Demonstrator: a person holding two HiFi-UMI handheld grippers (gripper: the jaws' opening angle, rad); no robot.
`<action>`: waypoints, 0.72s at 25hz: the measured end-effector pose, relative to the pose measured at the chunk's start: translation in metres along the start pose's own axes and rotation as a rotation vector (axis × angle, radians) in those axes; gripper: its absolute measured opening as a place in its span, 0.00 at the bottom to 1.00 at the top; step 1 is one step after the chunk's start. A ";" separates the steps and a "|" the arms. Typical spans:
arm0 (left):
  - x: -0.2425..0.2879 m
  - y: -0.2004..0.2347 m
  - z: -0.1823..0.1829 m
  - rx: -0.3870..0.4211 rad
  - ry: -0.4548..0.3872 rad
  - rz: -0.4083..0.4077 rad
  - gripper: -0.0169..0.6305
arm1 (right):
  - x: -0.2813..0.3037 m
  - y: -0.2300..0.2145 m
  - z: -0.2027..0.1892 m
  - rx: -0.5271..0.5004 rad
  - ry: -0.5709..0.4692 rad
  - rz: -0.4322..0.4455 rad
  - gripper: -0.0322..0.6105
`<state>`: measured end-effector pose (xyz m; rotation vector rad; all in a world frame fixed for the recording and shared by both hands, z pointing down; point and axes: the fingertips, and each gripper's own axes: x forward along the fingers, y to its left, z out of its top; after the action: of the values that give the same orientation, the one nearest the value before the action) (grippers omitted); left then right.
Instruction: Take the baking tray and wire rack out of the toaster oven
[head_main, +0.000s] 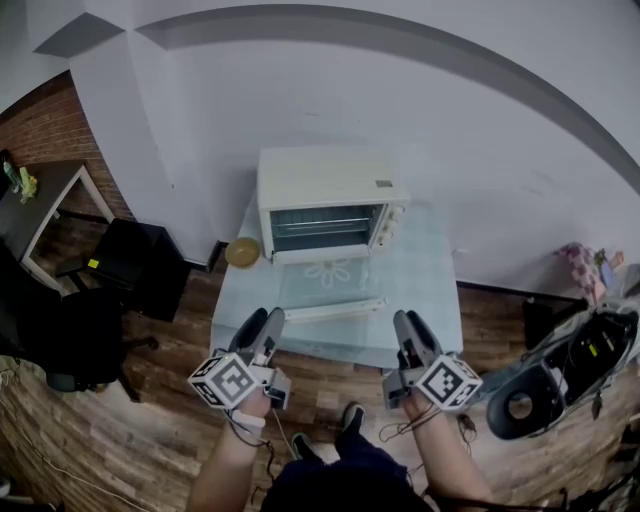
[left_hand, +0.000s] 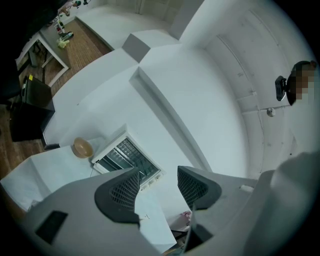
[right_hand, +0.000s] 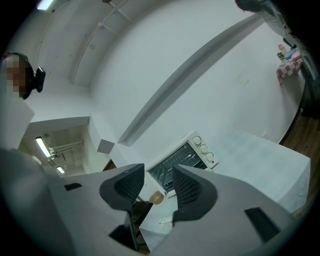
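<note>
Toaster oven (head_main: 330, 205): placed toward the far side of the table (head_main: 430, 300). Its glass door (head_main: 325, 283) is let down flat toward the person, with the door handle (head_main: 335, 310) at the near edge.
Wire rack (head_main: 320, 228): seen as thin bars inside the oven's open mouth, and not yet touched.
Baking tray: presumed to be inside the oven with the rack. It cannot be told apart from the bars in any view.
Bowl (head_main: 242, 252): set just beside the oven's left wall.
Left gripper (head_main: 265, 322): held level in front of the oven, short of the door handle and left of the oven's middle. Its fingers are spread and nothing is between them.
Right gripper (head_main: 412, 325): held level in front of the oven, right of its middle. Its fingers are spread too, and only open air is framed between them.
Step in hand: judged to be the approach to the oven's mouth, with nothing taken out so far.
How it is best done: both grippers should be carried over the lowered door without pressing on it. The rack's front bar should be met squarely at two points either side of the oven's middle, and the rack drawn straight out, level with its runners.
Risk: a one-sided pull is likely to jam the rack in the oven. The bowl beside the oven could be knocked by the left gripper.
</note>
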<state>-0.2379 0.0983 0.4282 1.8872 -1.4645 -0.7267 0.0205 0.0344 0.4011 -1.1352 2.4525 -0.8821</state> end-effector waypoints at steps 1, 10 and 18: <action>0.004 0.002 -0.001 -0.007 0.003 0.002 0.39 | 0.004 -0.003 0.000 0.003 0.004 -0.001 0.33; 0.032 0.021 0.011 -0.030 -0.026 0.052 0.38 | 0.061 -0.027 -0.008 0.093 0.036 0.052 0.33; 0.092 0.036 0.013 -0.063 -0.059 0.098 0.38 | 0.128 -0.069 0.004 0.175 0.085 0.109 0.32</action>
<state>-0.2494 0.0009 0.4429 1.7477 -1.5410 -0.7781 -0.0199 -0.0996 0.4406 -0.9127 2.4210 -1.1069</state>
